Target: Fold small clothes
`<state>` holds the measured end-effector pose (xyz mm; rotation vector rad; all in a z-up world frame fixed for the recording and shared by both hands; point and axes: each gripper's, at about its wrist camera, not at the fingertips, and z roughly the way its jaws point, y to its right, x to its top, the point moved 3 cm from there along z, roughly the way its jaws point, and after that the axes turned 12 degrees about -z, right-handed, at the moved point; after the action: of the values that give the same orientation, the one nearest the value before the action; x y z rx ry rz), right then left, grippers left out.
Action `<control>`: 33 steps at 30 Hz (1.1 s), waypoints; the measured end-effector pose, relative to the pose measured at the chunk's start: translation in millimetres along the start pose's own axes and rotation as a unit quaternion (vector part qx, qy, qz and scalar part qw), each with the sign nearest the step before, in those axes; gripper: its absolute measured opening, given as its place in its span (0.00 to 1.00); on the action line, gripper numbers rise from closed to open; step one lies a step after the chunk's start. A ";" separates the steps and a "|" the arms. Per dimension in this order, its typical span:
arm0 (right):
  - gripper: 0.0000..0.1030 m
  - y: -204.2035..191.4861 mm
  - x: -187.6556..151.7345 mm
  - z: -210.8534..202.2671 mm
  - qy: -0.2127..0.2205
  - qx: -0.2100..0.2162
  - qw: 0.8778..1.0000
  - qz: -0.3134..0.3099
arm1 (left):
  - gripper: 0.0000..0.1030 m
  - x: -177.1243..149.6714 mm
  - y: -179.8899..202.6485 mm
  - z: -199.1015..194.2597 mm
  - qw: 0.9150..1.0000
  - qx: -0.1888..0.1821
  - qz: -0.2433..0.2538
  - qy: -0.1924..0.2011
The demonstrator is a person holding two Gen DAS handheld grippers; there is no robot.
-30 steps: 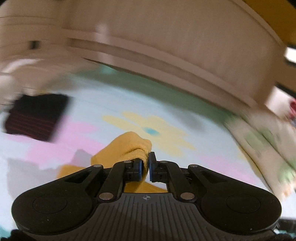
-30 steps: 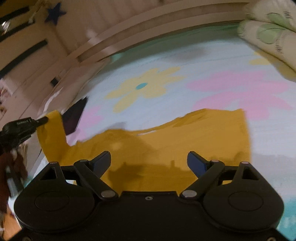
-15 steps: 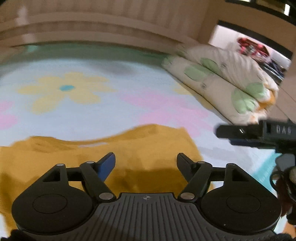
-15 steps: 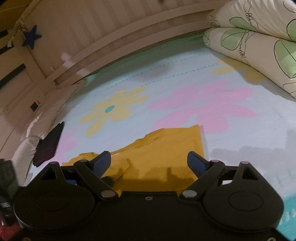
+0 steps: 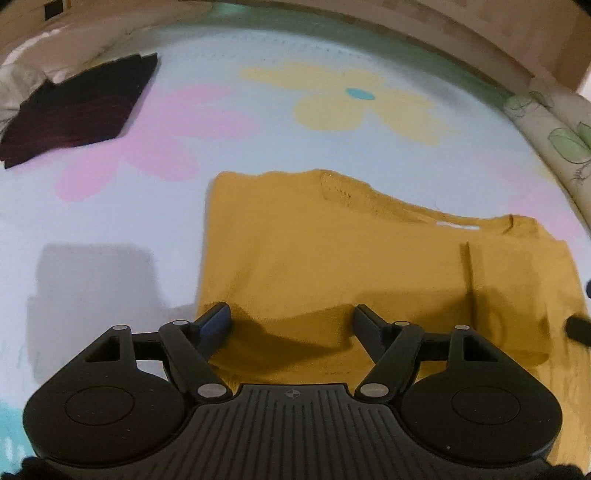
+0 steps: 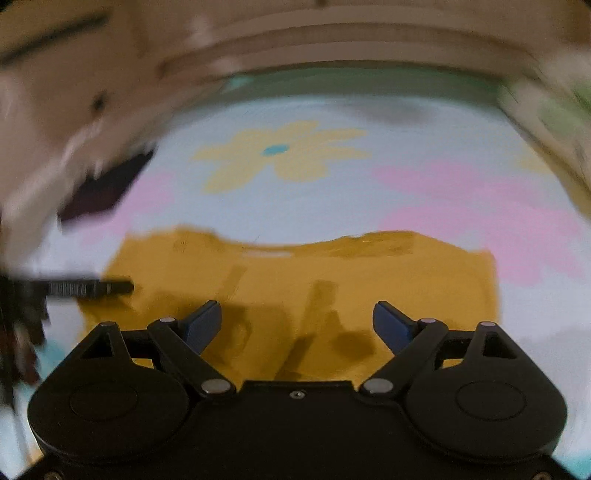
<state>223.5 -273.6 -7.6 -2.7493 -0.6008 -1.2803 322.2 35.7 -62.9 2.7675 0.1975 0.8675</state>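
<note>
A mustard-yellow small garment (image 5: 354, 258) lies flat and partly folded on the flowered bed sheet (image 5: 258, 140). My left gripper (image 5: 291, 319) stands open just above its near left part, with nothing between the fingers. The right wrist view is blurred; there the same yellow garment (image 6: 295, 280) spreads under my right gripper (image 6: 297, 321), which is open and empty. The left gripper's finger (image 6: 88, 287) shows at the garment's left edge in the right wrist view. A dark tip at the right edge of the left wrist view is the right gripper's finger (image 5: 578, 328).
A folded dark striped garment (image 5: 77, 107) lies at the far left of the bed. Leaf-print pillows (image 5: 554, 140) line the right side. A wooden bed frame (image 5: 443, 33) curves along the back. Pale bedding (image 5: 18, 77) bunches at the far left.
The left gripper let go of the yellow cloth and opened, then sank toward the garment. The garment now lies flat on the sheet. The right gripper stayed open and swung over the garment.
</note>
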 end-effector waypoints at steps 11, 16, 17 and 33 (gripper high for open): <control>0.84 -23.8 -9.7 35.6 -0.054 -0.079 0.989 -0.117 | 0.71 3.6 1.6 1.6 1.000 -0.013 0.020 -0.004; 0.83 68.0 -30.7 17.1 -0.106 -0.186 0.976 0.049 | 0.71 0.7 0.2 -0.5 1.000 -0.016 0.020 -0.003; 0.82 81.2 -33.8 9.3 -0.100 -0.192 0.973 0.075 | 0.71 0.8 0.5 -0.1 1.000 -0.015 0.018 -0.002; 0.85 -77.6 0.6 48.5 -0.025 -0.052 0.986 -0.153 | 0.85 -0.1 2.5 4.3 0.999 -0.031 0.017 -0.007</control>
<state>230.6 -191.9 -48.0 -2.8652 -1.0239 -1.3350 324.7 32.5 -65.7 2.7255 0.1184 0.8487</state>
